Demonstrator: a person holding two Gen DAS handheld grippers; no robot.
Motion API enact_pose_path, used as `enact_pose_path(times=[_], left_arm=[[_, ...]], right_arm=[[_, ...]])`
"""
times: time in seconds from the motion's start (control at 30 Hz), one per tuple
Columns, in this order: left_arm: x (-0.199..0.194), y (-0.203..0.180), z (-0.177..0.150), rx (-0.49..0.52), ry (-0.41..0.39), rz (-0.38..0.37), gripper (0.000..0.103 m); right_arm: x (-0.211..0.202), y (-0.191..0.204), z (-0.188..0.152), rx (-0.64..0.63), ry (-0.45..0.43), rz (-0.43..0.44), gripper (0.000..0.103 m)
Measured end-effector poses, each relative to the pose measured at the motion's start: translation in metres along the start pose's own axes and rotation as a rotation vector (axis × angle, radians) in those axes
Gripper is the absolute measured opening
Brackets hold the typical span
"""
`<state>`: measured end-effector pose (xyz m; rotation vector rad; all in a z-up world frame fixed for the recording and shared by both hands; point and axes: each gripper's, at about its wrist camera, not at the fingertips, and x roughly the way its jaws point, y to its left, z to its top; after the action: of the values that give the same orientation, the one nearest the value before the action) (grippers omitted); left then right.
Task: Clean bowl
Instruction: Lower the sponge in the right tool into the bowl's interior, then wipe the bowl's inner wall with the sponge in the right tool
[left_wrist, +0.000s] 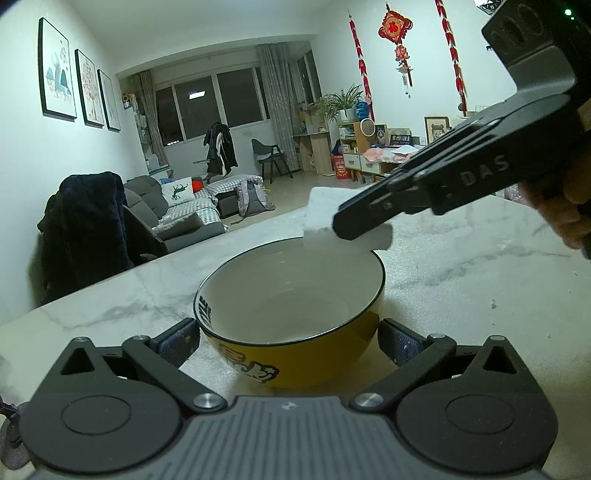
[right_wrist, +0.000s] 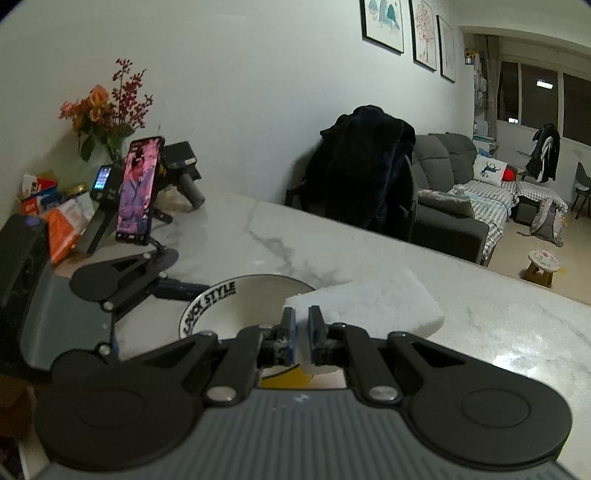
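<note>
Bowl: yellow ceramic bowl with white inside and black rim stands on the white marble table.
Left gripper: spread wide, pads flanking the bowl, seemingly touching.
Right gripper: clenched on white rectangular sponge above the far rim.

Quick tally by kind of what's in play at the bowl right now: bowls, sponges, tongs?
Bowls: 1, the yellow bowl on the marble table.
Sponges: 1, the white sponge, clamped in the right tongs above the bowl's rim.
Tongs: 2; the left tongs straddle the bowl.
Total: 4.
</note>
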<state>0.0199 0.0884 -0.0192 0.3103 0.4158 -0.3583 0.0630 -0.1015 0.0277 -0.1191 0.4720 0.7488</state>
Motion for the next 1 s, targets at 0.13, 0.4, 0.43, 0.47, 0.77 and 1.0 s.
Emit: enact_pose_path(times=[0.13,0.4,0.43,0.47,0.77,1.0], left_arm=[[-0.001,0.002,0.0,0.001,0.0,0.0,0.102],[-0.001,0.003,0.0,0.006,0.001,0.006,0.102],[-0.001,0.002,-0.001,0.006,0.002,0.006,0.102],[-0.001,0.002,-0.001,0.006,0.002,0.006,0.102],[-0.003,0.0,-0.002,0.005,0.001,0.005,0.102],[-0.007,-0.001,-0.004,0.003,0.001,0.004,0.102]], right_arm=[[-0.003,0.0,0.0,-0.012,0.007,0.003,0.007],[0.006,-0.002,-0.001,0.011,-0.026,-0.005,0.007],[0.007,-0.002,-0.001,0.013,-0.03,-0.006,0.007],[0.009,-0.002,-0.002,0.016,-0.035,-0.007,0.007],[0.021,0.003,-0.005,0.037,-0.042,0.011,0.001],[0.019,0.002,-0.005,0.038,-0.048,0.021,0.002]])
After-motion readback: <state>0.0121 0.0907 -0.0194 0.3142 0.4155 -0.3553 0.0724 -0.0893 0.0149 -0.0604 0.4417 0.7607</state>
